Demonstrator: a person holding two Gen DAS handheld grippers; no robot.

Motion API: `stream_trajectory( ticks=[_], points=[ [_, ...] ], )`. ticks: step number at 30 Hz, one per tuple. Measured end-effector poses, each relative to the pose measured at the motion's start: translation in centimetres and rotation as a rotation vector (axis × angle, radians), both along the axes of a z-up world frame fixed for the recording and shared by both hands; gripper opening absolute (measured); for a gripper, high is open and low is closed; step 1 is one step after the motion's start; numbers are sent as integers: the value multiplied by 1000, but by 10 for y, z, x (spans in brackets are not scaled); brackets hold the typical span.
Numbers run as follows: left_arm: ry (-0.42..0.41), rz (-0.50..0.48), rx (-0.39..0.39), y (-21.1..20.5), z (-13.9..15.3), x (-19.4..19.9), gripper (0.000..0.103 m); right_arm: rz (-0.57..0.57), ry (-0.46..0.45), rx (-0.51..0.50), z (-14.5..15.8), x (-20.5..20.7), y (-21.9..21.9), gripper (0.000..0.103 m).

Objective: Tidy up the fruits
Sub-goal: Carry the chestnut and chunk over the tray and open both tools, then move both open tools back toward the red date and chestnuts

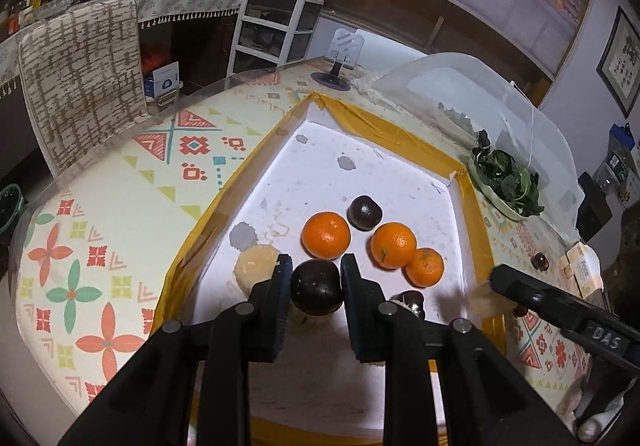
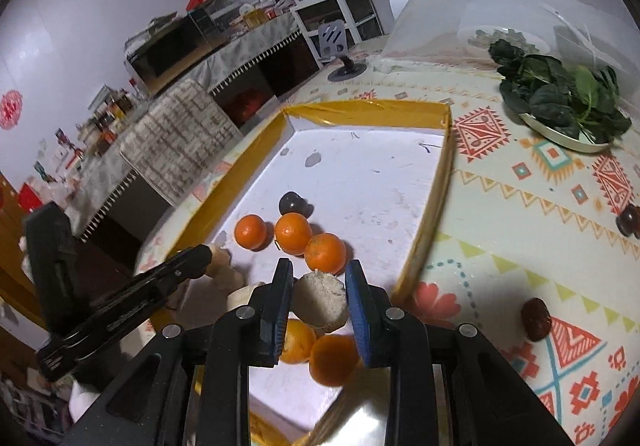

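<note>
The left hand-held gripper [image 1: 316, 270] pinches a dark round fruit [image 1: 316, 286] above the white tray [image 1: 360, 174]. The right hand-held gripper [image 2: 320, 278] pinches a pale chunk [image 2: 320, 298], hiding part of two oranges [image 2: 332, 358] under it.

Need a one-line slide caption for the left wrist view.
Left gripper clamps a dark round fruit above the white yellow-taped tray, beside three oranges.

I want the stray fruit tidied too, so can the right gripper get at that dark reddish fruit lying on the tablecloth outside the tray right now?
Probably not yet. The right gripper is shut on a pale peeled chunk. The path to the dark reddish fruit itself looks free.
</note>
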State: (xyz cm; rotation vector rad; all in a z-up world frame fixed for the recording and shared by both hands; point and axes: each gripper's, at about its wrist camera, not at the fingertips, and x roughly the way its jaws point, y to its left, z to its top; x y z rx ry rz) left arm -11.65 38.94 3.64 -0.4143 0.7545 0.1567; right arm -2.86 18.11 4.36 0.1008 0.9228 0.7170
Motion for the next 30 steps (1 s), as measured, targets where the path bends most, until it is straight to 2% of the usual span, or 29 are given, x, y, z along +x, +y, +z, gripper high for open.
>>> stream_trajectory(
  ticks=[1, 3, 4, 6, 7, 9, 10, 14, 17, 19, 25, 30],
  points=[
    [-1, -1, 0, 0, 0, 0, 27, -1, -3, -6, -1, 0, 2, 29],
    [-7, 0, 4, 0, 2, -2, 46, -12, -19, -15, -2, -1, 4, 29],
    [-13, 6, 14, -1, 4, -3, 51, -16, -32, -20, -2, -1, 5, 29],
    [-27, 4, 30, -4, 8, -4, 55, -22, -47, -20, -1, -2, 6, 30],
    [-30, 1, 37, -5, 11, -4, 56, -22, -49, -17, 0, -2, 6, 34],
    [-34, -1, 49, -8, 14, -4, 63, -30, -53, -8, 1, -3, 4, 43],
    [-37, 1, 56, -10, 15, -5, 65, -36, -53, 0, 2, -3, 2, 47],
    [-45, 6, 86, -16, 21, -7, 68, -60, -57, 22, 5, -7, -9, 49],
    [-53, 9, 97, -22, 28, -8, 74, -82, -69, 37, 9, -14, -19, 55],
    [-59, 0, 99, -27, 32, -9, 75, -93, -77, 50, 12, -18, -29, 60],
    [-80, -50, 108, -49, 42, -12, 75, -160, -84, 66, 14, -23, -71, 62],
    [-99, -105, 123, -74, 49, -14, 76, -282, -85, 57, 12, -17, -129, 62]
  ],
)
